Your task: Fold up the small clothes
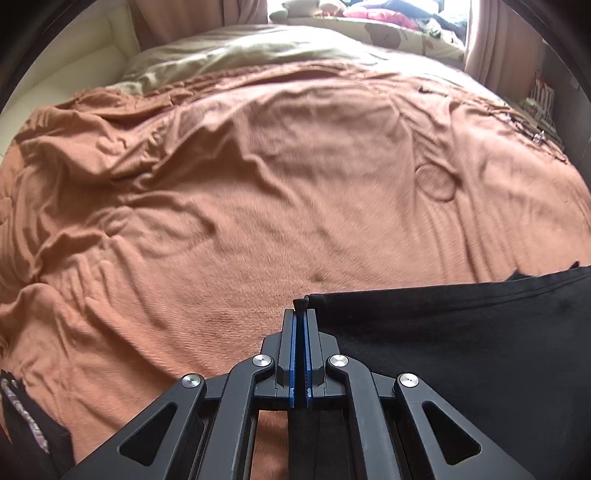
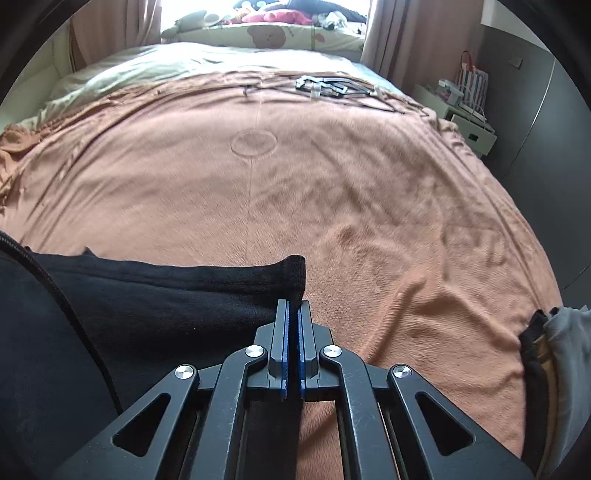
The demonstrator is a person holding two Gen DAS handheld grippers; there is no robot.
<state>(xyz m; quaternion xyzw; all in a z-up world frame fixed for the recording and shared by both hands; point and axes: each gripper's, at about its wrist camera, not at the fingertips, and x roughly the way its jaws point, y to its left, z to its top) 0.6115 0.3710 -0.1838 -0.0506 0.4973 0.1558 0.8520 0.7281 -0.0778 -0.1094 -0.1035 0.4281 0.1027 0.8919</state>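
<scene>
**Black garment pinched at both corners above the bed**

While both of my tools point down at the bed, each one is clamped on a corner of the same black knit garment (image 1: 461, 332). My left tool (image 1: 300, 314) has its blue-lined jaws pressed together, with a small tuft of the black fabric sticking out just past the tips; from there the cloth runs off to the right of that view, its stitched hem forming the upper edge. My right tool (image 2: 293, 304) is closed the same way, and a rounded fold of the garment (image 2: 166, 291) bulges up above its tips before the cloth stretches away to the left. Between the two grips the fabric hangs fairly taut and low over the rumpled terracotta-orange blanket (image 1: 258, 184) that covers the bed; I cannot tell whether its lower part touches the blanket.

A round stitched patch (image 2: 254, 143) marks the blanket further up the bed. Beyond it, near the far right side, lies a flat cluster of dark and pale items (image 2: 325, 86) too small to make out. A pale cream sheet (image 1: 221, 55) shows at the head of the bed, and a cushion printed with a brown bear (image 2: 266, 35) sits under the bright window. A white bedside cabinet (image 2: 465, 110) stands to the right of the bed.
</scene>
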